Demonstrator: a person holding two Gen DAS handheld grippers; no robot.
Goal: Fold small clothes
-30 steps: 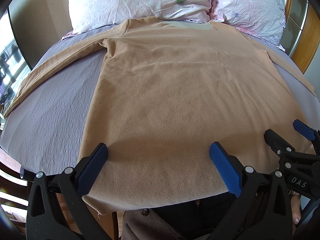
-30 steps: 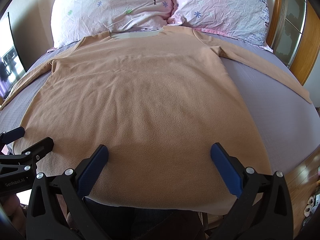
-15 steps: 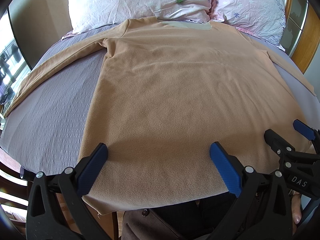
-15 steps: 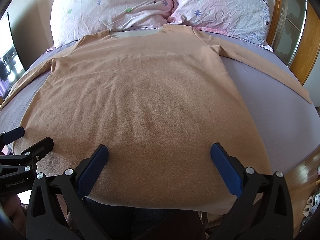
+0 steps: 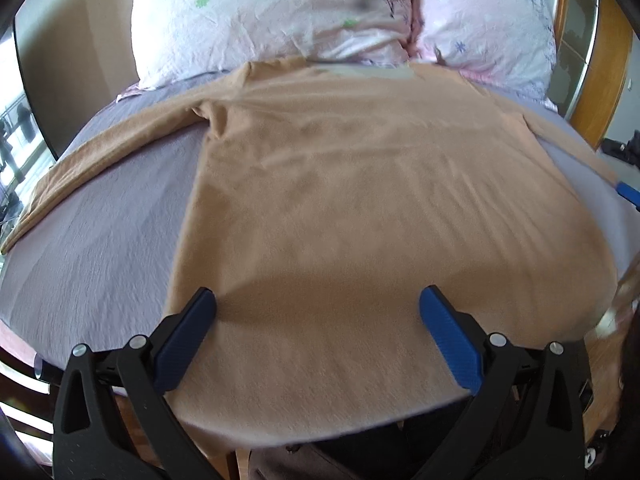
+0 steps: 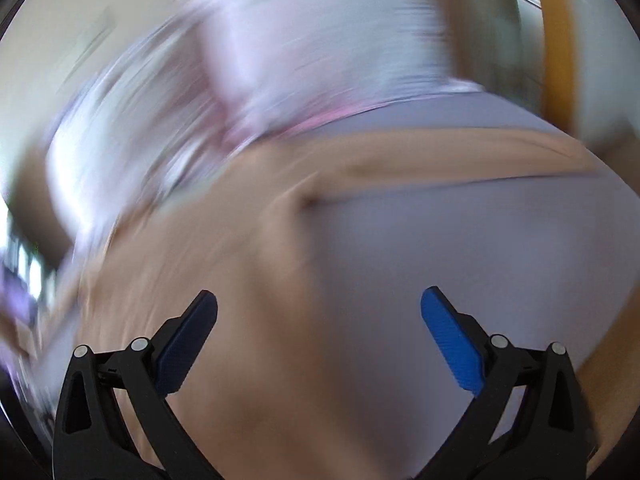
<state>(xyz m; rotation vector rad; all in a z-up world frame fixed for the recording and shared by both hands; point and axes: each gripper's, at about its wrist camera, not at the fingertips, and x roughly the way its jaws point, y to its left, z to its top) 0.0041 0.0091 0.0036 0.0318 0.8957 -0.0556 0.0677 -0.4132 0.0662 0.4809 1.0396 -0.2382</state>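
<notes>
A tan long-sleeved shirt [image 5: 360, 200] lies flat on the bed with its collar at the pillows and both sleeves spread out. My left gripper [image 5: 318, 304] is open and empty, hovering over the shirt's bottom hem. My right gripper [image 6: 319, 304] is open and empty over the shirt's right side [image 6: 224, 280], near the right sleeve [image 6: 460, 152]; its view is heavily blurred. A blue tip of the right gripper [image 5: 628, 191] shows at the right edge of the left wrist view.
The bed has a grey-lilac sheet [image 5: 100, 248]. Two flowered pillows [image 5: 280, 12] lie at the head. A wooden headboard frame [image 5: 600, 92] stands at the right. The bed's near edge drops off below the hem.
My right gripper has swung quickly to the right and forward, now facing the right sleeve area. My left gripper has moved slightly forward over the hem. Both stay open.
</notes>
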